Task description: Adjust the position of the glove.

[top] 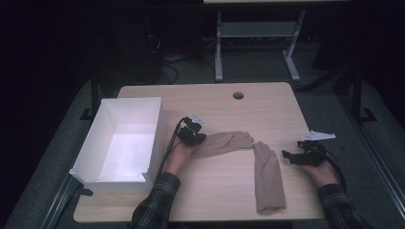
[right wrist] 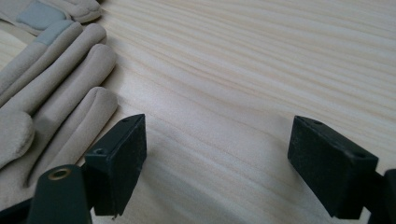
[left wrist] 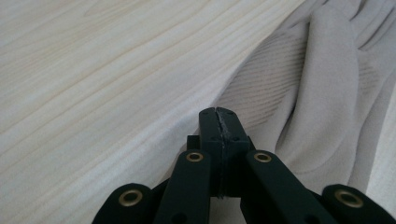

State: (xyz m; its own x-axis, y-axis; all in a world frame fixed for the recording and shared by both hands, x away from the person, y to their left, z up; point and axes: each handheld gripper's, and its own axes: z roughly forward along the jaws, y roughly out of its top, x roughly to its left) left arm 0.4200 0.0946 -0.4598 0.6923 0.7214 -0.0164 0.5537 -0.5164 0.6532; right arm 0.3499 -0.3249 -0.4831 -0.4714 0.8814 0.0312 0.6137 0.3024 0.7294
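The left gripper (top: 199, 137), pinching the glove (top: 224, 142) cuff beside the white box (top: 90, 151), may lose the thin fabric when lifting; the right gripper (right wrist: 217, 168) sits spread.

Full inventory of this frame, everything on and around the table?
gloves: 2, beige; left glove lies crosswise mid-table with its cuff at the left gripper, right glove lies lengthwise near the front edge, fingertips close together.
box: 1, white, open-topped, on the table's left end.
table: 1, light wood, with a round grommet hole near the far edge.
desk frame: 1, grey, on the floor behind.
left gripper: 1, black, jaws shut at the left glove's cuff; whether fabric is pinched is unclear.
right gripper: 1, black, jaws open over bare wood beside the right glove.
sleeves: 2, dark plaid, bottom edge.
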